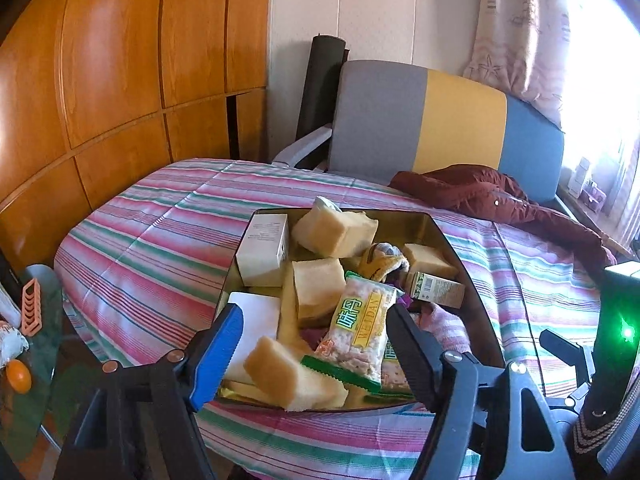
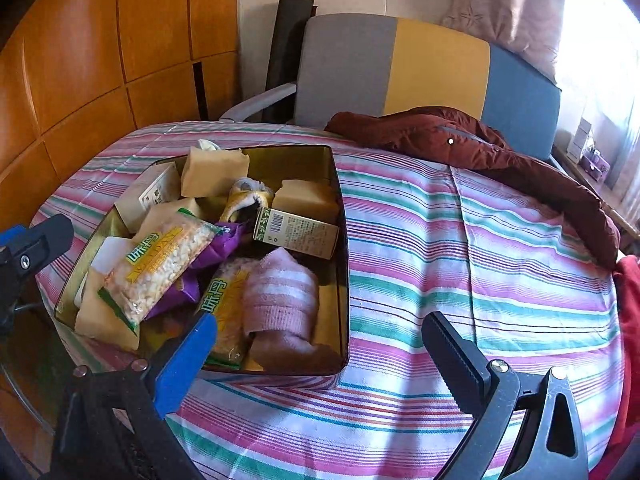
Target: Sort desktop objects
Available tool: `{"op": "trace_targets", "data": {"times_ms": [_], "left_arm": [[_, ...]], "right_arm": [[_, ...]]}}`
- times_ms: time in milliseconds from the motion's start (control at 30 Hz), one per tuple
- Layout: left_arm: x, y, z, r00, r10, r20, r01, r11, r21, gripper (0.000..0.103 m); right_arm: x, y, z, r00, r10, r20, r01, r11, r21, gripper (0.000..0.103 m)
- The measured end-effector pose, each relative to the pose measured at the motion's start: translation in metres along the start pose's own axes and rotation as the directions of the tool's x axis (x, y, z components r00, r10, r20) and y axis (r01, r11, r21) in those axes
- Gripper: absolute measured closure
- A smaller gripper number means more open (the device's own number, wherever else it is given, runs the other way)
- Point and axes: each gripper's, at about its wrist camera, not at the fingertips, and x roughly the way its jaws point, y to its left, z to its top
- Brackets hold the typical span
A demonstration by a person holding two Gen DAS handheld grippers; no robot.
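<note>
The left gripper [image 1: 316, 344], one blue finger and one black, stands with its jaws apart over the near end of the gold metal tin [image 1: 434, 226]. Between them lie a pale wrapped cake slice [image 1: 288, 376] and the clear rice-cracker packet with green ends and yellow label [image 1: 360, 332]; neither pad presses on them, so nothing is gripped yet. By my reading the step is picking one item from the tin. To do it well, choose one: settle the fingers on either side of the packet's narrow width and clear of the cake slice, then squeeze gently, as the crackers will likely crush.

The right gripper [image 2: 320, 344] is also released and empty, its blue finger over the tin's near rim by the pink striped knitted sock [image 2: 280, 300], its black finger above the striped tablecloth [image 2: 460, 240]. Keep it clear.
</note>
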Motion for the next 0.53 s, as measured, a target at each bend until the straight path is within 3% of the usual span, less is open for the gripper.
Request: {"op": "trace_targets", "data": {"times_ms": [533], "left_arm": [[-0.0012, -0.0011, -0.0009, 0.999, 0.019, 0.028, -0.020, 0.999, 0.038, 0.040]], "right_arm": [[-0.0043, -0.0034, 0.0013, 1.000, -0.004, 0.017, 0.004, 1.000, 0.001, 0.001]]}}
